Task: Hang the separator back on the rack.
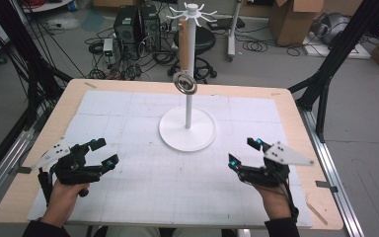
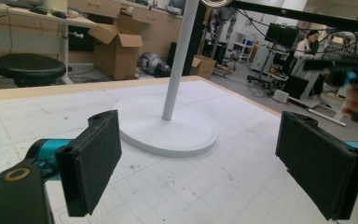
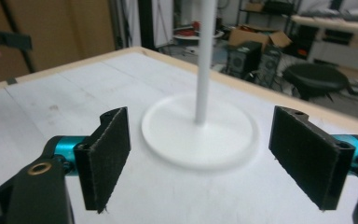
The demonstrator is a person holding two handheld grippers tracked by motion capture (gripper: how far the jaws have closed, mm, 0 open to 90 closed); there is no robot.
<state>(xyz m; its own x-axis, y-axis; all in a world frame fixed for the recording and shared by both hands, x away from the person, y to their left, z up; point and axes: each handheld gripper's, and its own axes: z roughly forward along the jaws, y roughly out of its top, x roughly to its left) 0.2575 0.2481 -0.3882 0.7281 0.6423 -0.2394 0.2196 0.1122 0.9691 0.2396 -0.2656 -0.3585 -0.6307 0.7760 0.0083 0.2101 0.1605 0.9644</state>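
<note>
Left gripper (image 1: pixel 98 154): jaws wide apart, nothing between the pads, low over the mat (image 1: pixel 128 192) at my near left.
Right gripper (image 1: pixel 244 153): jaws spread wide, empty, low over the mat at my near right.
Strainer (image 1: pixel 185 83): small metal mesh bowl on a wooden handle, hanging from a hook of the white rack (image 1: pixel 188 129); off the table, beside the pole, roughly halfway up it.
Long axis: handle runs vertical, bowl at the bottom.
Direction: rack stands ahead of me and between both grippers; strainer is up and forward of each, inward from either side.
Nearer hand: cannot tell, the two look about equally far.
Next move (my guess): reach up and forward, jaws across the handle.
Counts: one strainer, one rack, two grippers, both empty.
</note>
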